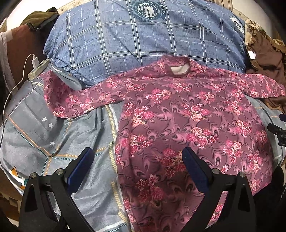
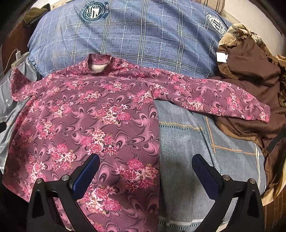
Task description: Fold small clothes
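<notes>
Two grippers hover above one pink flowered shirt (image 1: 187, 114) that lies spread flat on a grey-blue bedsheet (image 1: 35, 125), collar toward a big blue checked pillow (image 1: 143, 41) and both sleeves stretched out sideways. The left gripper (image 1: 137, 155) has its fingers spread wide and holds nothing; the shirt's left side edge runs between them, one finger over the sheet, the other over the cloth. The right gripper (image 2: 145, 162) is likewise spread wide and empty, straddling the shirt's right side edge, its left finger over the flowers and its right finger over bare sheet.

The left view shows what the other barely catches: a white power strip (image 1: 38, 68) with a charger (image 1: 34, 61) and cable beside the pillow's corner, and white stars printed on the sheet. It also catches a dark bit of the other gripper at its right edge. The right view shows the right sleeve ending on a heap of brown cloth (image 2: 250, 75), which carries a small white tag (image 2: 221, 57), too blurred to read.

The pillow bears round crests (image 2: 93, 11); their lettering is mostly illegible, though "STATES" seems to show on a ribbon.
</notes>
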Motion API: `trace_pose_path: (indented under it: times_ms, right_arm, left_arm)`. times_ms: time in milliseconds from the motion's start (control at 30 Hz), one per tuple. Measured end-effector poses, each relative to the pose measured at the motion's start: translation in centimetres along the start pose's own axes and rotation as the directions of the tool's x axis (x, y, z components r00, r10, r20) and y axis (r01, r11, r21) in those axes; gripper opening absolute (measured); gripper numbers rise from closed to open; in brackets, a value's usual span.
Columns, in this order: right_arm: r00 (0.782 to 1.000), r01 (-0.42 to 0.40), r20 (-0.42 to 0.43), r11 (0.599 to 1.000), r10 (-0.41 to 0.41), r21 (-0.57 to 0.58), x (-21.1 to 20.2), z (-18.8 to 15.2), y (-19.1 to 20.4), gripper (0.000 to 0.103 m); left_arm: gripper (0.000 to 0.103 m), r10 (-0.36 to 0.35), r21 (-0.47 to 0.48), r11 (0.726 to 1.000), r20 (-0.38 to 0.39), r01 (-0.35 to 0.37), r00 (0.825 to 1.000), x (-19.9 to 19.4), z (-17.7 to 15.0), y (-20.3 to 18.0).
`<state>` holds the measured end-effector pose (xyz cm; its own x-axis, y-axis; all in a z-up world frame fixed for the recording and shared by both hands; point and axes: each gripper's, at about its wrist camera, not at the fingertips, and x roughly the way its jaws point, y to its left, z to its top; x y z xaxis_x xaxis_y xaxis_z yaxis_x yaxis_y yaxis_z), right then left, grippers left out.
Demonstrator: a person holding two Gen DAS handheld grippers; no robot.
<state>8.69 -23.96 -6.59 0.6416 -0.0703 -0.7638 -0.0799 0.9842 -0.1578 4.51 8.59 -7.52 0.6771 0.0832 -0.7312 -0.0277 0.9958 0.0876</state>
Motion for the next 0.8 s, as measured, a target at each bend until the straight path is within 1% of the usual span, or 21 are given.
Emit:
trace_pose_path:
  times_ms: [100,267,533,800]
  right_arm:
    - [1.0,-0.009,-0.002,1.0,0.009,-0.006,0.3,0.2,0.3,0.103]
    - [1.0,-0.013,-0.003,1.0,0.013,-0.017,0.6,0.3,0.5,0.103]
    - [1.0,-0.024,0.001,1.0,0.024,0.001,1.1,0.4,0.4,0.103]
    - [1.0,-0.025,0.009,1.0,0.025,0.016,1.1,0.3,0.1,0.103]
  left_arm:
    - [0.1,-0.006,-0.005,1.0,0.0,0.006,1.0,0.0,0.0,0.2]
    - [0.1,0.005,-0.003,1.0,-0.011,-0.005,1.0,0.4,0.2,0.4]
    - [0.1,0.003,-0.022,1.0,-0.025,-0.003,1.0,1.0,0.4,0.8]
    - [0.1,-0.01,-0.025,1.0,-0.04,0.009,0.999,1.3,0.3,0.4]
